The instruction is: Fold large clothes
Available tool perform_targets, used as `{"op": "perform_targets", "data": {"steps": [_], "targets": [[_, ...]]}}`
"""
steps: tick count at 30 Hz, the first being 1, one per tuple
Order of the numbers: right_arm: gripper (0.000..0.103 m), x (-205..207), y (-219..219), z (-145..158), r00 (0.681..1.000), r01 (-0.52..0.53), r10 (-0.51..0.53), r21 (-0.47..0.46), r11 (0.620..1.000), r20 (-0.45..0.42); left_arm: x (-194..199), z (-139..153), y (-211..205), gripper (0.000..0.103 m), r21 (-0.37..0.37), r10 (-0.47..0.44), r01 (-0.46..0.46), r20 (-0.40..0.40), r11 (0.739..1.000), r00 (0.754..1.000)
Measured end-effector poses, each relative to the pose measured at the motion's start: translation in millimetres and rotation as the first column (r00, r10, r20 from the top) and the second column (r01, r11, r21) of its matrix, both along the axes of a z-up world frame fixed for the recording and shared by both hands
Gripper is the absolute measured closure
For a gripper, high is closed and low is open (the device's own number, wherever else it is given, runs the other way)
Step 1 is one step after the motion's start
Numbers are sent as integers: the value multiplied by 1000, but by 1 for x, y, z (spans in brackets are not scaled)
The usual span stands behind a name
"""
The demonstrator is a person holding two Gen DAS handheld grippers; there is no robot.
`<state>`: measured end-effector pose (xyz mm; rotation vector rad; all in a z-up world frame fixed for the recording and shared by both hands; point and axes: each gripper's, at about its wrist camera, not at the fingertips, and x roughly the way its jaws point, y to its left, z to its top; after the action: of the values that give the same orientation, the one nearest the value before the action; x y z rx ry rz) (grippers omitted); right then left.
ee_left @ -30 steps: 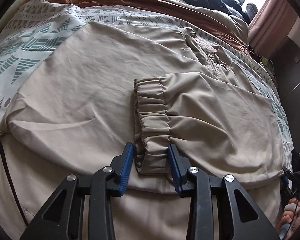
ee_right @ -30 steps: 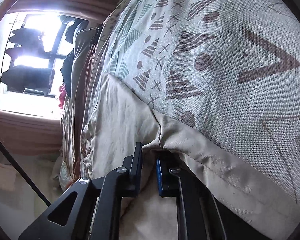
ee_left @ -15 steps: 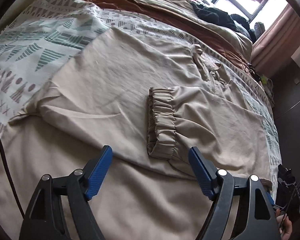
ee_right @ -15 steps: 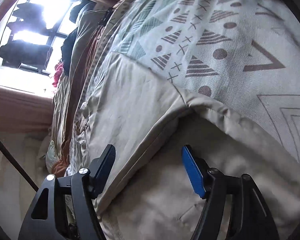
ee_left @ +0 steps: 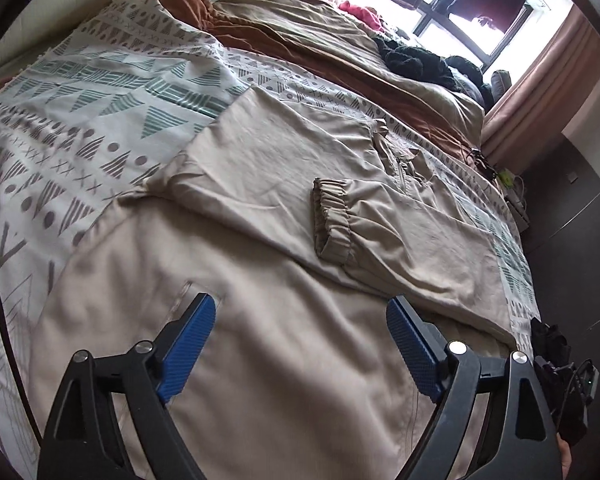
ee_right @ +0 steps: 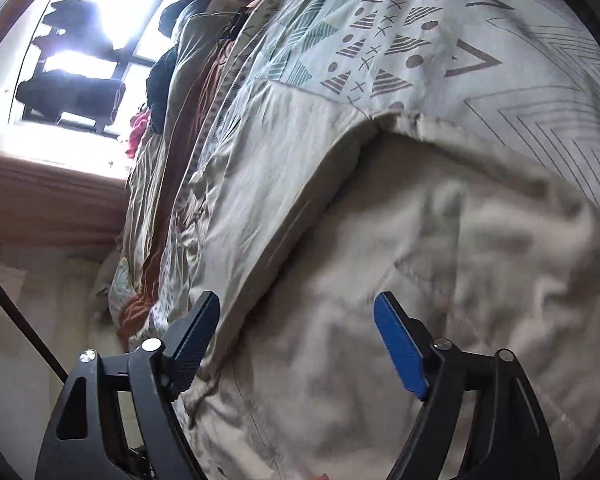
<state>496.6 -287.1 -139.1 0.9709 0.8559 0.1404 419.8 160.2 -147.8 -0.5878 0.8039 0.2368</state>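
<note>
Left wrist view: left gripper [ee_left: 300, 320] at 6 o'clock, fingers [ee_left: 188, 344] spread wide, have just been opening, nothing between them, hanging above the beige jacket [ee_left: 260, 360] with no contact. Jacket lies flat on the bed [ee_left: 60, 152], filling the lower and middle frame; one sleeve folded across the body, its elastic cuff [ee_left: 332, 220] just past centre toward 1 o'clock. Zipper and collar area toward 1 o'clock beyond the cuff. Patterned bedspread [ee_left: 112, 112] at 10 o'clock beside the jacket; rust-brown blanket [ee_left: 300, 52] and dark clothes pile [ee_left: 416, 60] further at 12 to 1 o'clock; window [ee_left: 440, 4] farthest. Right wrist view: right gripper [ee_right: 296, 328] at 6 o'clock, fingers [ee_right: 400, 352] released and wide, have just been opening, empty, jacket fabric [ee_right: 420, 260] blurred below them. Folded jacket edge [ee_right: 320, 200] runs through centre toward 1 o'clock; bedspread at 1 o'clock; window at 10 o'clock.
</note>
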Motion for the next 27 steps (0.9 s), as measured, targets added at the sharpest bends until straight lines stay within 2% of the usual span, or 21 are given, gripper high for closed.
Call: {"op": "perform_targets", "data": {"steps": [3,13,16,20,23,27], "targets": [[24,-27,0,-8,1000,-9,10,15,1000,-9,-24,3,-5,0,1,0,0,30,1000,1000],[24,-88,0,-8,999,-30,29,22,999,41,-113,-3,-6,0,-63,74,-67,122,996,990],[24,-108,4,-13,996,-69,66,40,997,59,-140,-2,-6,0,-81,106,-94,157,992,982],[24,-132,1,-22,996,-76,75,15,997,50,-170,4,-5,0,-99,148,-130,206,986,967],[24,-152,-10,-18,991,-86,80,51,995,104,-191,3,-7,1,-124,151,-126,216,984,965],[24,-184,-19,-12,982,-105,102,15,994,158,-223,3,-14,1,-146,139,-106,244,984,960]]}}
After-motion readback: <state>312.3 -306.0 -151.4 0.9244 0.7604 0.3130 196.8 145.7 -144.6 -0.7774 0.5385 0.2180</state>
